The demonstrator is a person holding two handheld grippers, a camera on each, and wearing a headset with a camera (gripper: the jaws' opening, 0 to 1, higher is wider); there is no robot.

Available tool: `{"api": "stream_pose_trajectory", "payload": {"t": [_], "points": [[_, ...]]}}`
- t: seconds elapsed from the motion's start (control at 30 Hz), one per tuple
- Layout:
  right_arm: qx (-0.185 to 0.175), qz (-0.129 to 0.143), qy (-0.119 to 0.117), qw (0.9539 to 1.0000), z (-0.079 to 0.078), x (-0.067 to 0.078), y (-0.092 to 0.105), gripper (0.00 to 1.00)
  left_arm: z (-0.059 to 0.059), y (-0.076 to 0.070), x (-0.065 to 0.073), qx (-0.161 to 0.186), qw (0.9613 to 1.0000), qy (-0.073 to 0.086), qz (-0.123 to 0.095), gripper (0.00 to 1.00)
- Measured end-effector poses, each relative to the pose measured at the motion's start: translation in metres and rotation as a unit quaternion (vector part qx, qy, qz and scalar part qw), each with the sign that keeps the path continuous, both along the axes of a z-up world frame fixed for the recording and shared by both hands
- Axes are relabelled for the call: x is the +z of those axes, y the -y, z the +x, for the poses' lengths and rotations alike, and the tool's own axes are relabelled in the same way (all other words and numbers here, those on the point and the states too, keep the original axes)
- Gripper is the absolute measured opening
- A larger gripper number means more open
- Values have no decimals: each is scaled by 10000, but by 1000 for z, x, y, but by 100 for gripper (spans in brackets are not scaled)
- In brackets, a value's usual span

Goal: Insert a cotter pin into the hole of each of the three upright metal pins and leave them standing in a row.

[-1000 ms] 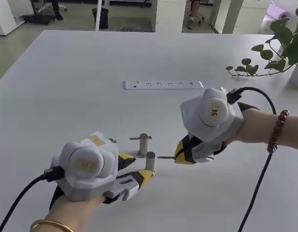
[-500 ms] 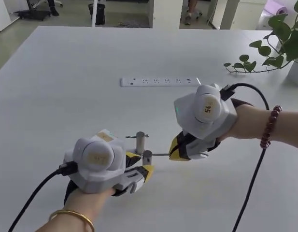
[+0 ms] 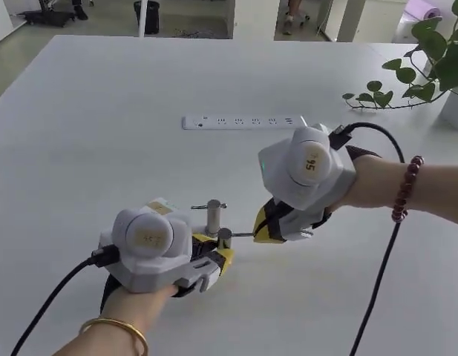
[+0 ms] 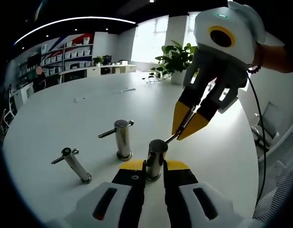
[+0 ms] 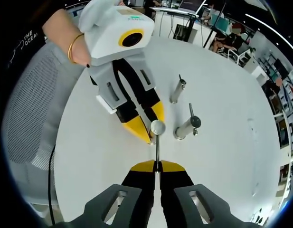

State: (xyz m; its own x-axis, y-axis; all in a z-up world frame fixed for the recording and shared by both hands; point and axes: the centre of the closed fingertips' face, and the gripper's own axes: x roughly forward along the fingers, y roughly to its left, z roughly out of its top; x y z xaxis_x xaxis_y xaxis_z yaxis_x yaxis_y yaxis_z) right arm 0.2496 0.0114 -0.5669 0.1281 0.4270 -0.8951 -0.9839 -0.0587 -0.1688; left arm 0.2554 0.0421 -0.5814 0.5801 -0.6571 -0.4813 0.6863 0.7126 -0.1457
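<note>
- The left tool is pressed together on the lower shaft of the nearest metal pin. It holds the pin upright on the white table, evidently so it cannot tip or turn while its head is threaded.
- The right tool pinches a cotter pin by its tail, with most of its length clear ahead of the jaws. It holds the cotter pin level and aims it at the head of the clamped pin.
- The cotter pin's tip is at the pin's head. Whether it has entered the hole is too small to tell.
- The two tools meet across the pin from opposite sides, which reads as a division of labour: one steadies, the other feeds.
- Just beyond stands the middle metal pin, upright, with a fitted cotter through its head.
- The far metal pin is likewise crossed near its top. The fisheye bends it, so whether it stands plumb cannot be told.
- Both fitted pins sit near the clamped one but apart from it, in a loose line that leaves the tools room to work.
- By this showing, the clamped pin is the last of the three.
- The likely risk is a slight misalignment skidding the tip off the rounded head.
- A power strip and a potted plant lie well away across the table.
</note>
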Motion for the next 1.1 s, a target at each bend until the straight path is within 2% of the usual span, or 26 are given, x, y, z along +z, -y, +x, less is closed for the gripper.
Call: {"api": "stream_pose_trajectory", "payload": {"t": [0.4, 0.53, 0.63, 1.1], "points": [[135, -44, 10, 9999, 0, 2, -10, 0, 1, 1, -1, -16, 10000, -23, -82, 12], [115, -50, 1, 9999, 0, 3, -12, 0, 1, 0, -2, 42, 9999, -53, -144, 12], [113, -41, 7, 9999, -1, 4, -15, 0, 1, -1, -2, 165, 9994, -141, -280, 12], [70, 22, -63, 10000, -1, 4, -25, 0, 1, 1, -3, 107, 9996, -114, -254, 12]]}}
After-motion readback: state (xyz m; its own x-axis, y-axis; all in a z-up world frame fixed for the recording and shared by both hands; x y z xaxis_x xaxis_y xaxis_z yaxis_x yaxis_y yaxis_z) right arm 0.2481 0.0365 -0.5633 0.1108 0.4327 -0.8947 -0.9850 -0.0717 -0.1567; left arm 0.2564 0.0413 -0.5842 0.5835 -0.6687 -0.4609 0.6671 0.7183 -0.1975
